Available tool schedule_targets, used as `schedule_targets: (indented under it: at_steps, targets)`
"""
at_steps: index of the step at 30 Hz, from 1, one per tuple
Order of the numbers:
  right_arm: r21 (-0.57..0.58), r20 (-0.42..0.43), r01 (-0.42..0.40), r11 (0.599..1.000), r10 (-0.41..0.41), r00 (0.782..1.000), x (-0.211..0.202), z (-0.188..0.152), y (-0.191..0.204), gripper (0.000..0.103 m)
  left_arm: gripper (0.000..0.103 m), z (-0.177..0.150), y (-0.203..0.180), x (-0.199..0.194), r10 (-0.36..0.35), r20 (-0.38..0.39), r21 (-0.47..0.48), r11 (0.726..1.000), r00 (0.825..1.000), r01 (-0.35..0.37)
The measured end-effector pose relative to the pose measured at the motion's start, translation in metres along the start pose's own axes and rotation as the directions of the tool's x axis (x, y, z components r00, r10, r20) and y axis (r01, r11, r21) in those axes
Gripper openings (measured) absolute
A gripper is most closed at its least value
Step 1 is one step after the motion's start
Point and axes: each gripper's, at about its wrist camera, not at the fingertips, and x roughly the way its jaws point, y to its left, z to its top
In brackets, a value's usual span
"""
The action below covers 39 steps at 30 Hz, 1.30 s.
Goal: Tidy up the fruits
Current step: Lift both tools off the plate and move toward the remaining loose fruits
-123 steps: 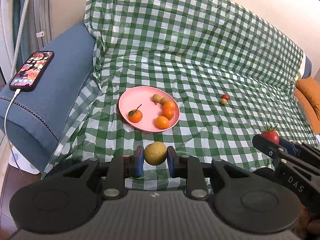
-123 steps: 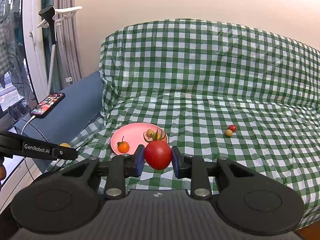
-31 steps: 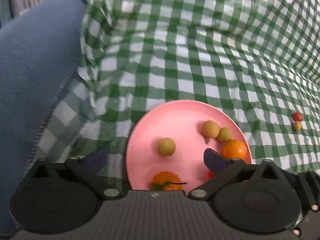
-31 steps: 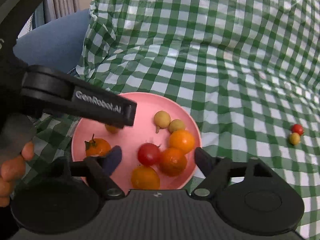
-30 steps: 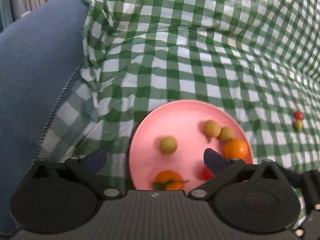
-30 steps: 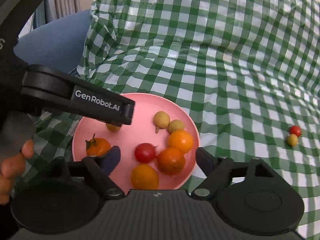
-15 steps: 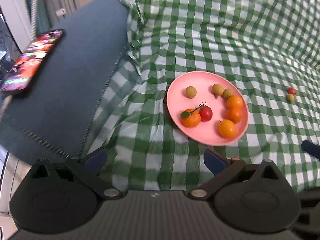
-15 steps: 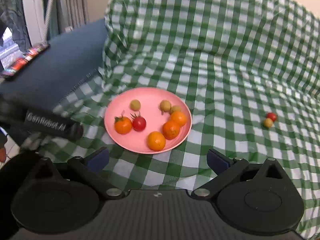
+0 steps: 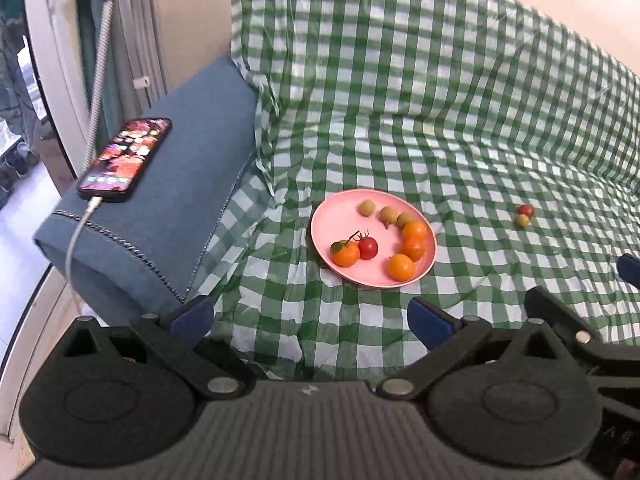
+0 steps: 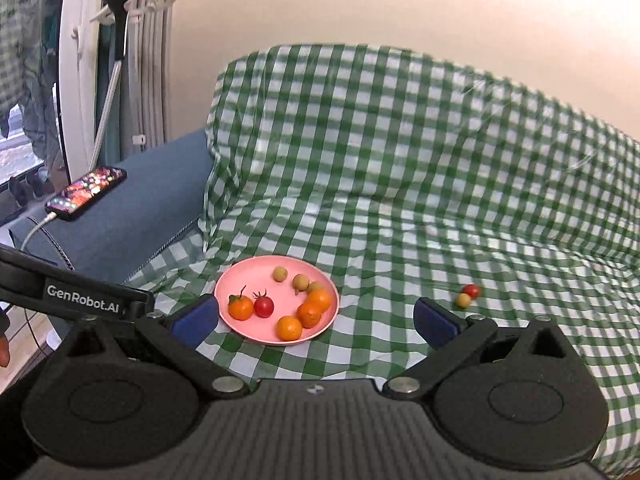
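- On the blue sofa arm at far left, a phone (image 9: 125, 159) lies with its screen lit and a charging cable (image 9: 76, 240) plugged into the near end, long axis running away from the camera.
- Next over, the pink plate (image 9: 336, 216) sits flat on the green checked cloth (image 9: 460, 128). It holds a stemmed tangerine (image 9: 345, 255) touching a cherry tomato (image 9: 368, 247), three more oranges along the right rim and three small yellowish fruits at the back. The tangerine's stem points up-right toward the tomato.
- Well right of the plate, a red cherry tomato (image 9: 525, 210) and a small yellow fruit (image 9: 521, 221) sit touching on the cloth.
- The left gripper (image 9: 308, 320) is spread wide with nothing between its pads; the plate is ahead of it, well apart.
- The right gripper (image 10: 314, 318) is also wide open and empty, plate just beyond its left pad.
- Versus a second ago: both grippers were right over the plate, now they're pulled back and higher. The right one's jaws finished widening early in that second.
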Motion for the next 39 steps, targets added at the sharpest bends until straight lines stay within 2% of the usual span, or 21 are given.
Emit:
schedule_targets:
  at_steps: [3,5,13,20,26,32,34,37,39]
  targets:
    - [0.014,0.064,0.009,1.000,-0.010,0.998,-0.025,0.000,-0.002,0.102,0.103,-0.004,0.001,-0.022,0.004,0.023,-0.010,1.000,1.000,-0.004]
    - [0.027,0.102,0.020,0.999,-0.022,0.995,-0.039,-0.003,-0.002,0.102,0.103,-0.010,0.002,-0.038,0.003,0.066,-0.015,1.000,0.998,-0.002]
    - [0.021,0.135,-0.006,1.000,0.003,0.991,-0.070,-0.010,0.010,0.102,0.103,-0.026,0.010,-0.076,0.025,0.117,-0.020,1.000,0.993,-0.023]
    - [0.032,0.142,0.001,0.999,-0.005,0.990,-0.080,-0.012,0.009,0.102,0.103,-0.030,0.008,-0.082,0.015,0.124,-0.009,1.000,0.992,-0.014]
    - [0.042,0.129,0.000,0.999,-0.005,0.992,-0.075,-0.015,0.006,0.102,0.103,-0.029,0.007,-0.075,0.016,0.107,-0.002,1.000,0.994,-0.016]
    - [0.048,0.127,0.020,0.999,-0.026,0.992,-0.064,-0.016,-0.005,0.102,0.103,-0.021,-0.002,-0.053,0.026,0.058,0.011,1.000,0.998,-0.027]
    - [0.058,0.133,0.046,0.997,-0.054,0.990,-0.058,-0.017,-0.015,0.102,0.103,-0.016,-0.012,-0.040,0.034,0.029,0.027,0.999,0.999,-0.035]
    - [0.079,0.137,0.132,0.988,-0.142,0.980,-0.043,-0.023,-0.036,0.102,0.103,-0.002,-0.031,-0.016,0.040,-0.017,0.049,0.998,0.999,-0.039]
    - [0.119,0.104,0.196,0.973,-0.208,0.973,-0.027,-0.029,-0.057,0.102,0.103,0.011,-0.049,0.002,0.038,-0.031,0.063,0.997,0.999,-0.036]
